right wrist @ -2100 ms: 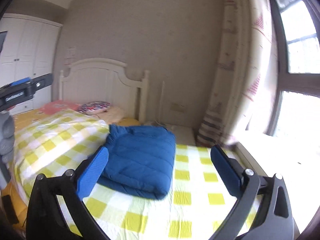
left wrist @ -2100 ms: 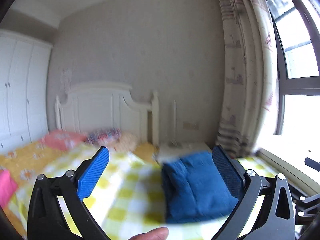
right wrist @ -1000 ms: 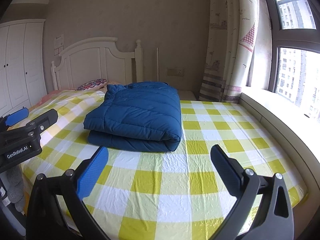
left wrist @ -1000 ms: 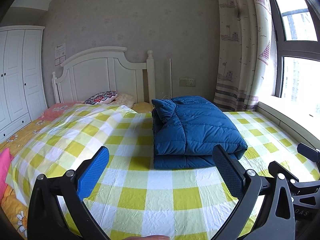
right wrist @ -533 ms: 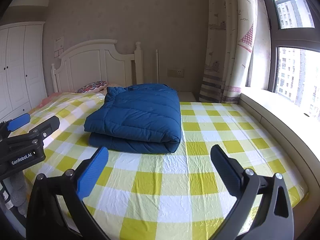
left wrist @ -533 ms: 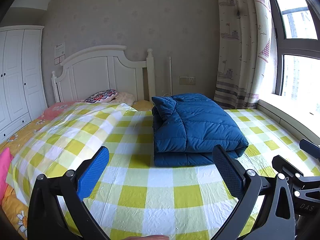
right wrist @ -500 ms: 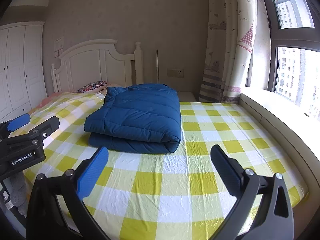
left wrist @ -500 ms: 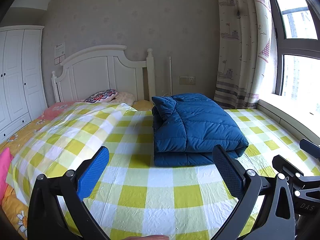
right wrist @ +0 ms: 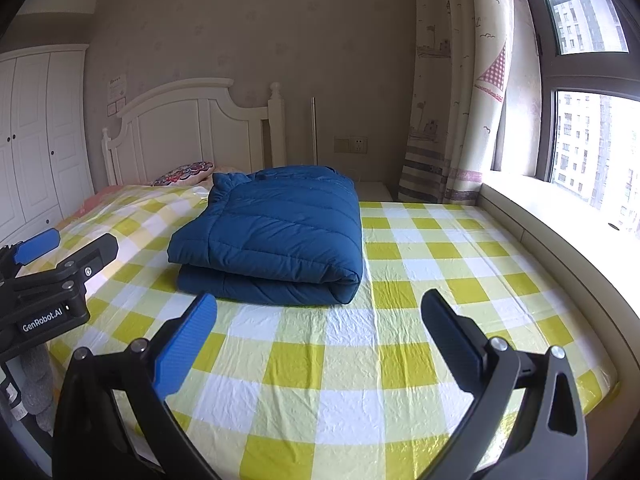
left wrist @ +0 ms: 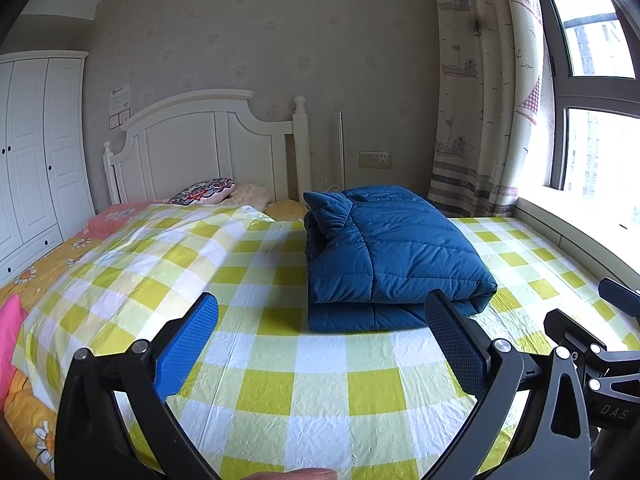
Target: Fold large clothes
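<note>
Jacket (left wrist: 392, 248), folded blue, lies mid-frame on the bed (left wrist: 328, 384), beyond both tongs, long axis toward the headboard. Your left tongs (left wrist: 320, 344) and right tongs (right wrist: 320, 340) gape wide, empty, similarly near.

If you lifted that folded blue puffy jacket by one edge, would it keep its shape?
Probably not. The blue jacket looks soft and quilted, so a lifted edge would likely sag and the fold fall open. Its puffiness suggests it is light for its bulk. On the smooth checked sheet it might slide rather than tip if pushed.
</note>
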A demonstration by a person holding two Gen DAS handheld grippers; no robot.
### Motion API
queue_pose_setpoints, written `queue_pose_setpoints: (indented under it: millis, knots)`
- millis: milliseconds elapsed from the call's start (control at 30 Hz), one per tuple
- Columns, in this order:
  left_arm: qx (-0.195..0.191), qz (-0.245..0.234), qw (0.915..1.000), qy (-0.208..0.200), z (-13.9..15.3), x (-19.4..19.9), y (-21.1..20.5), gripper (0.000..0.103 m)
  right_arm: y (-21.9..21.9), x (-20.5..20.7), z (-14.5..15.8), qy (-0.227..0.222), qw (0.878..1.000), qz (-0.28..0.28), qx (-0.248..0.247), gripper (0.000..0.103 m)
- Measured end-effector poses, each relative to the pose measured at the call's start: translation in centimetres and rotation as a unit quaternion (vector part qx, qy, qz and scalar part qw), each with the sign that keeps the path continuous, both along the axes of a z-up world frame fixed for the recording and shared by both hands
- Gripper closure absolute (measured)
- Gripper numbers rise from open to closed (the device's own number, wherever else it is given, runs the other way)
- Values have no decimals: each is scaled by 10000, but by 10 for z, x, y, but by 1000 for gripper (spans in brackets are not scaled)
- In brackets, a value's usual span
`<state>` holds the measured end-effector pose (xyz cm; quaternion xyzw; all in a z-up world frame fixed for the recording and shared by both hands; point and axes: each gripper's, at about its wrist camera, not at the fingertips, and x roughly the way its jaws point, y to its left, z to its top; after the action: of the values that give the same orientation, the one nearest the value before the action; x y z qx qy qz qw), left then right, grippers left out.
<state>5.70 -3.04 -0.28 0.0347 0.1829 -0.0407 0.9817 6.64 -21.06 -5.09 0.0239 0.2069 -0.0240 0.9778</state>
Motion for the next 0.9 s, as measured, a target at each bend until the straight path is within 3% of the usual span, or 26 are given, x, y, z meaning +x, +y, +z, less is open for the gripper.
queue_pose_setpoints:
  millis: [900]
  knots:
    - [23,-2,10000,-6,0,-3,2,4,4,0,-1,-4,10000,1,7,2]
